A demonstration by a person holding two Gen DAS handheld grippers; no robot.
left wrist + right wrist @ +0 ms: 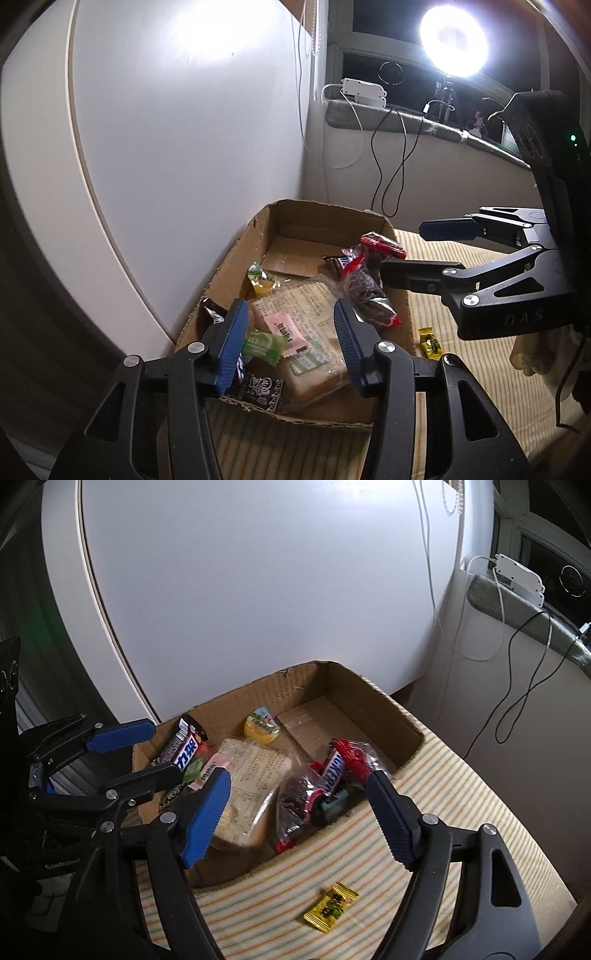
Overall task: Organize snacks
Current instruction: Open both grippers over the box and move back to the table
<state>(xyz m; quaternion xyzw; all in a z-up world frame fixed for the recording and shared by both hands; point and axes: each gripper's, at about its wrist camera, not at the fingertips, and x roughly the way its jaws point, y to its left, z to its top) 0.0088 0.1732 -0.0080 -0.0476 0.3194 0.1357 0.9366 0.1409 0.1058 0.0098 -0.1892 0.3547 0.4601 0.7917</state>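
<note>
Left claw [290, 341] wide, nothing held, above near end of cardboard box [373, 698]; right claw [299, 812] wide, empty, over box edge; snacks piled in box, bread pack [247, 775] in middle; yellow candy [331, 907] alone on striped cloth [461, 794] beside box.

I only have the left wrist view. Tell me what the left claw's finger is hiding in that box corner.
Observer: A brown chocolate bar with a blue and white label, propped against the cardboard box wall.
Operator: Now check under the red-trimmed bag.
Observer: A small teal packet pokes out from beneath the red-trimmed bag, by the box's near wall.
</note>
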